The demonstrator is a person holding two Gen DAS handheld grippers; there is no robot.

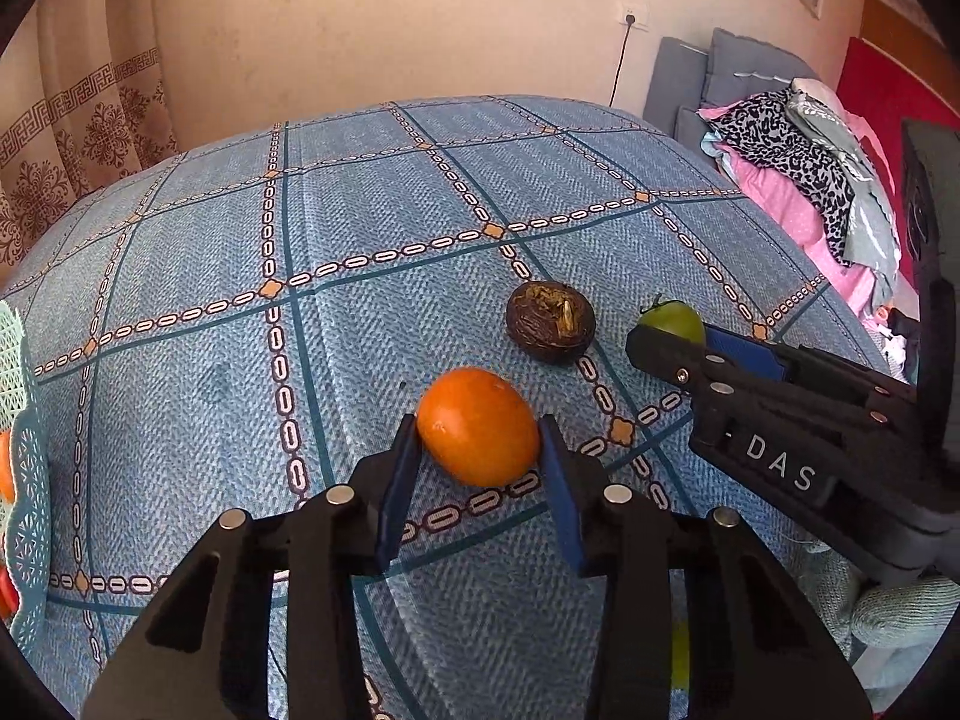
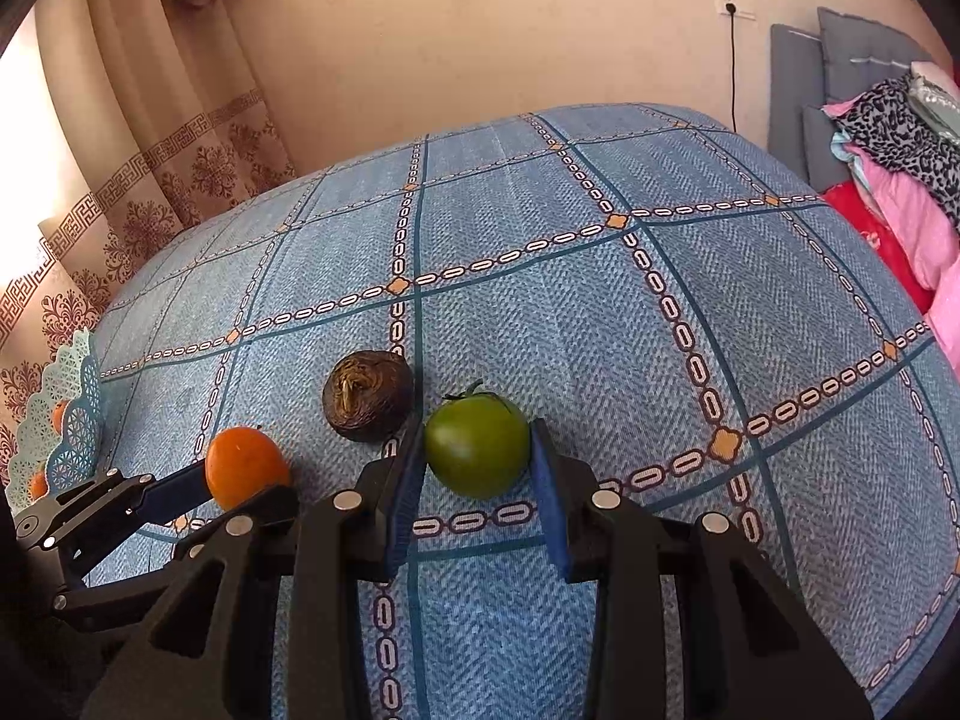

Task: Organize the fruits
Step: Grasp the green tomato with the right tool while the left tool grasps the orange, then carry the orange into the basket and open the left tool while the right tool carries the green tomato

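Observation:
An orange fruit [image 1: 478, 426] lies on the blue checked tablecloth [image 1: 360, 312], and my left gripper [image 1: 480, 438] is shut on it, both blue pads pressing its sides. Just right of it, my right gripper [image 2: 477, 438] is shut on a green tomato [image 2: 477, 447] with a stem. A wrinkled brown fruit [image 1: 551, 321] sits loose on the cloth behind and between the two. The right wrist view shows the orange fruit [image 2: 246, 468] in the left gripper [image 2: 240, 498] and the brown fruit [image 2: 367, 394]. In the left wrist view the tomato [image 1: 675, 318] peeks out above the right gripper [image 1: 672, 339].
A pale teal lattice basket [image 2: 66, 438] with orange fruits inside stands at the table's left edge [image 1: 24, 450]. Curtains hang at the back left. A pile of clothes [image 1: 810, 180] lies beyond the right edge. A gloved hand [image 1: 900, 606] holds the right gripper.

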